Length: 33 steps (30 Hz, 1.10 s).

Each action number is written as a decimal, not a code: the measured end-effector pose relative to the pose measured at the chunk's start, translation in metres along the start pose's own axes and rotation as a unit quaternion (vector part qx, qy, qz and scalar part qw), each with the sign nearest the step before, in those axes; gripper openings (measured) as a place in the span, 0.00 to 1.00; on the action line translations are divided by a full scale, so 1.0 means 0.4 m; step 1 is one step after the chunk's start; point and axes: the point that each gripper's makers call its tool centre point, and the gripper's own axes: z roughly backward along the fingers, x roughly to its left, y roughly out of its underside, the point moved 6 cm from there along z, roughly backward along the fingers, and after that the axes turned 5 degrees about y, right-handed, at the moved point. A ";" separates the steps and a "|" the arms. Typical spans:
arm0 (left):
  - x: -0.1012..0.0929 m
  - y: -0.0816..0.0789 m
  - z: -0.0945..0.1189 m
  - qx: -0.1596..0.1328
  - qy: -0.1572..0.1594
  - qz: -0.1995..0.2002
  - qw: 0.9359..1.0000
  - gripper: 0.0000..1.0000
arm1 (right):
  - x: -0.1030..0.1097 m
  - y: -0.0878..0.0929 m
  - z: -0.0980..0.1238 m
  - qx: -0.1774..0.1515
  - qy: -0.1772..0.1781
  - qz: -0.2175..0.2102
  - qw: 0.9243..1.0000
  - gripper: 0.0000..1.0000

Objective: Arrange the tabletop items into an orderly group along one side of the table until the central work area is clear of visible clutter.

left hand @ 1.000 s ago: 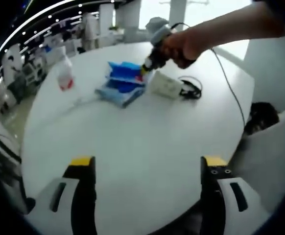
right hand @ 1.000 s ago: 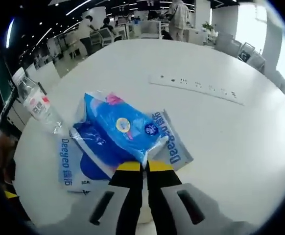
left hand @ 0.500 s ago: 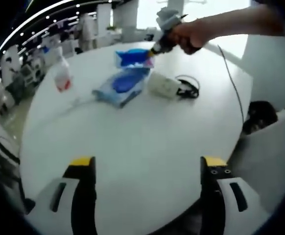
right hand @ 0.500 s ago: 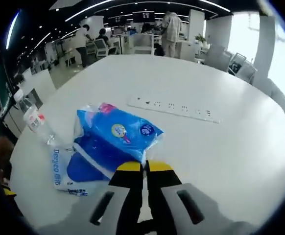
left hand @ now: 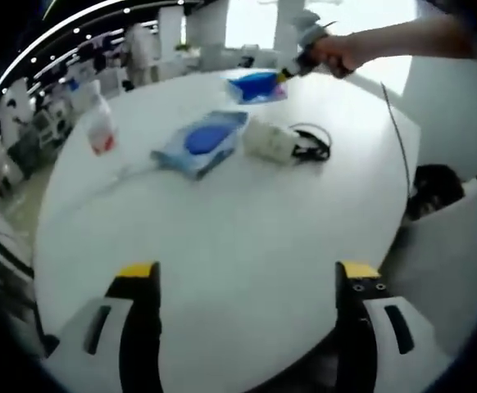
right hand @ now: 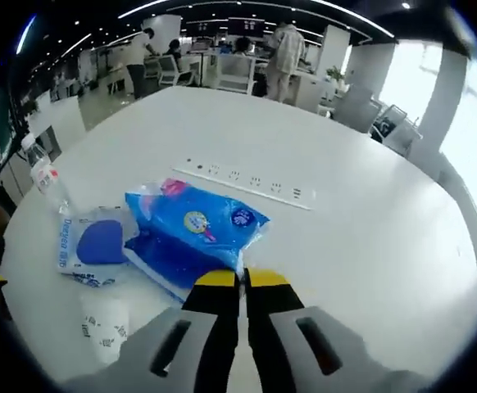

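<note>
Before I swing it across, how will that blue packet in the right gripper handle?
The blue packet, pinched by one edge in the right gripper, looks soft and crinkly, so it will probably sag and sway. It seems light. The glossy film may slip, so go slowly over the power strip.

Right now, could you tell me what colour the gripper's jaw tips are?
Yellow tips on black jaws, clearest in the left gripper view on the left gripper.

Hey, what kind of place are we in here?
Most likely an open-plan office. A large white table has a power strip set in it, rows of desks and chairs with people stand behind, and strip lights run along a dark ceiling.
</note>
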 end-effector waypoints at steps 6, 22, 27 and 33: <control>-0.003 0.003 -0.004 0.007 0.001 -0.005 1.000 0.85 | -0.073 0.038 0.005 0.011 0.004 0.005 1.000 0.01; 0.007 0.011 -0.009 0.017 0.001 0.004 1.000 0.85 | -0.062 0.113 0.048 0.029 -0.008 0.049 0.998 0.01; 0.007 0.014 -0.011 0.022 -0.002 0.001 1.000 0.85 | -0.051 0.133 0.049 0.035 -0.019 0.061 0.997 0.01; 0.009 0.019 -0.013 0.028 -0.004 -0.002 1.000 0.85 | -0.059 0.172 0.038 0.052 -0.025 0.068 0.996 0.01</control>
